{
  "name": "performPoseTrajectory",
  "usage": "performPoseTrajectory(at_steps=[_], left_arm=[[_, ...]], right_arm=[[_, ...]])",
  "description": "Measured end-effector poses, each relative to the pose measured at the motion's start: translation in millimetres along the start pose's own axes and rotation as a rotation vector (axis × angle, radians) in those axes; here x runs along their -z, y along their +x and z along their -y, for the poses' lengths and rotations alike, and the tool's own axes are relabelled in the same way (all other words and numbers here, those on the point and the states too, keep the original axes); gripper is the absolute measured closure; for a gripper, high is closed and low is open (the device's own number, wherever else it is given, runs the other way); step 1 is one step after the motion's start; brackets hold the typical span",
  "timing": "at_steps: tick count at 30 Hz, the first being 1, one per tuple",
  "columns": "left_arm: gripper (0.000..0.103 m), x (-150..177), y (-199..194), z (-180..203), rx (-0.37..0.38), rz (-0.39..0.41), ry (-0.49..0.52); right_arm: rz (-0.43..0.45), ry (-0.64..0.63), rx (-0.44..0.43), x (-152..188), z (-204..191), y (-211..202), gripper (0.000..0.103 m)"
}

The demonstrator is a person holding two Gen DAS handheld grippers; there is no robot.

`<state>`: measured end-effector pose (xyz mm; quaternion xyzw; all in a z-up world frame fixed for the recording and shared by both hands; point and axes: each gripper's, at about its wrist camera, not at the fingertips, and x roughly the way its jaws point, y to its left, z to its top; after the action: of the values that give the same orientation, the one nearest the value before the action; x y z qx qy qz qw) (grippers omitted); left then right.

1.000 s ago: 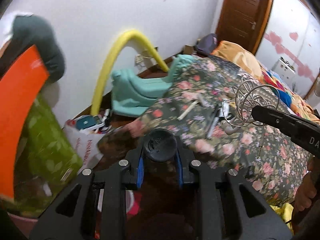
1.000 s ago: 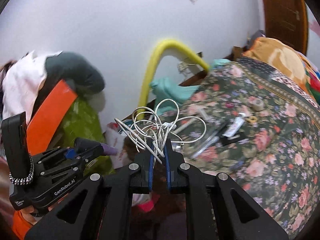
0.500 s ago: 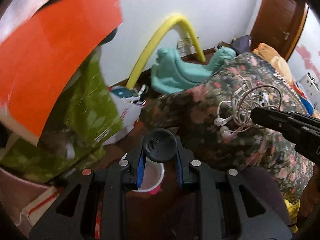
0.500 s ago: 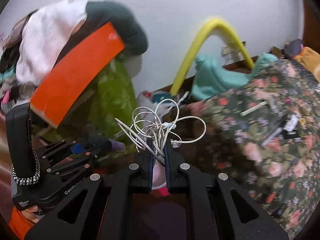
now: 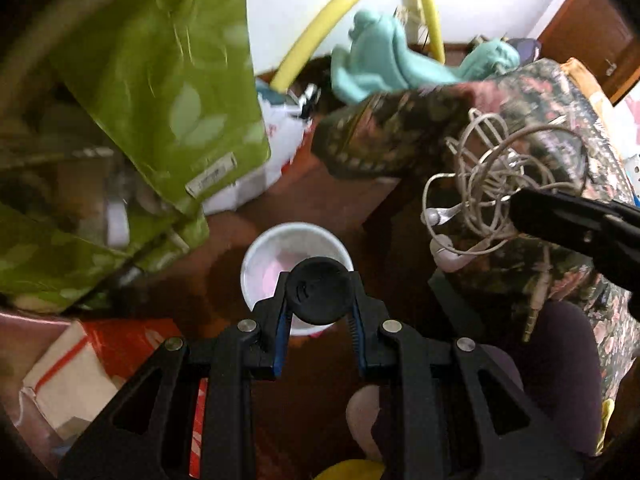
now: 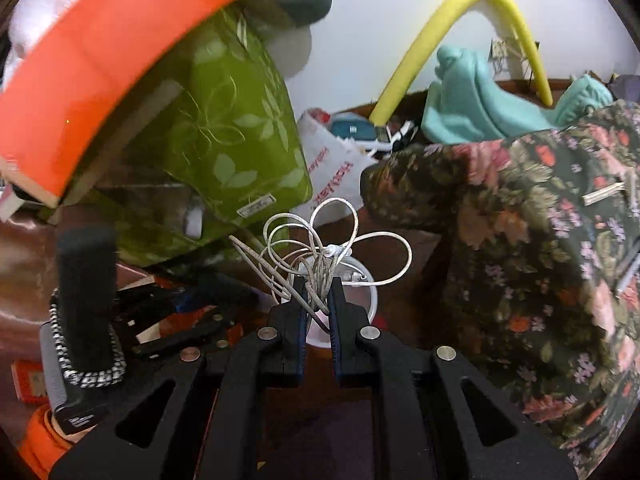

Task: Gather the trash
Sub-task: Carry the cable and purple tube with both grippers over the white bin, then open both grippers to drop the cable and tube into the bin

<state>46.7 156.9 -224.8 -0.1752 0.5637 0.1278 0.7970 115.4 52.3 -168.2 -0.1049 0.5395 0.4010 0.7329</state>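
While clamped in the left gripper (image 5: pixel 319 295), black cap (image 5: pixel 322 290) above white bin (image 5: pixel 256 256)

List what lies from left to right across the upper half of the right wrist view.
Orange board → green leaf-print bag → white plastic bag → yellow foam tube → teal plastic toy → floral bedcover.
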Motion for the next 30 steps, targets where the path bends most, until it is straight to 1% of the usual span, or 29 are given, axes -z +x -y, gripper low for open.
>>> performPoseTrajectory(at_steps=[2,4,6,8,10,11,12,14,18,19,22,24,25,26,27,30], left_arm=[[0.078,-1.3,14.7,-4.8,-0.005,-0.032,-0.009],[0.078,-2.7,29.8,-9.0,0.011,-0.071,-0.029],[0.078,-3.0,39.4,-12.4,0.024,-0.088,-0.043],[0.078,-5.2,46.3,-14.0,0.016,-0.094,-0.051],[0.075,-6.6,51.7,-17.0,0.011,-0.110,-0.063],[0.071,-7.8,53.7,-18.2,0.012,-0.117,-0.071],[0.065,-8.4,55.0,-20.4,0.014,-0.120,-0.079],[0.057,-9.9,54.5,-24.1,0.021,-0.119,-0.095],[0.056,-9.6,50.2,-29.7,0.027,-0.119,-0.109],[0.056,-8.7,48.4,-31.3,0.026,-0.114,-0.112],[0.056,-5.5,42.4,-37.7,0.023,-0.103,-0.121],[0.056,-3.5,38.2,-40.4,0.022,-0.100,-0.126],[0.056,-2.4,36.6,-41.5,0.021,-0.100,-0.128],[0.056,-1.9,35.7,-41.8,0.021,-0.099,-0.129],[0.056,-1.3,34.3,-42.4,0.021,-0.098,-0.129],[0.056,0.4,29.7,-42.8,0.017,-0.090,-0.129]], right_arm=[[-0.029,0.004,0.003,-4.2,1.3,14.4,0.094],[-0.047,0.001,0.003,-7.7,1.0,23.0,0.094],[-0.060,-0.009,0.011,-10.6,0.6,31.7,0.094],[-0.074,-0.013,0.013,-12.6,-1.2,37.6,0.094],[-0.090,-0.019,0.009,-14.4,-2.7,44.4,0.094],[-0.094,-0.020,0.007,-14.7,-3.5,45.8,0.094],[-0.098,-0.021,0.005,-15.4,-4.3,47.7,0.094],[-0.109,-0.018,-0.006,-17.0,-5.5,51.4,0.094],[-0.129,-0.008,-0.034,-21.5,-7.1,58.8,0.092],[-0.139,-0.004,-0.050,-22.4,-8.0,60.5,0.090],[-0.146,0.006,-0.067,-25.8,-9.8,64.6,0.090],[-0.152,0.013,-0.080,-27.5,-10.8,66.5,0.078],[-0.164,0.026,-0.094,-28.1,-10.9,68.1,0.064],[-0.166,0.034,-0.102,-28.5,-10.4,68.3,0.059],[-0.164,0.040,-0.107,-28.5,-10.8,68.0,0.059],[-0.160,0.030,-0.076,-28.7,-12.6,65.7,0.059]])
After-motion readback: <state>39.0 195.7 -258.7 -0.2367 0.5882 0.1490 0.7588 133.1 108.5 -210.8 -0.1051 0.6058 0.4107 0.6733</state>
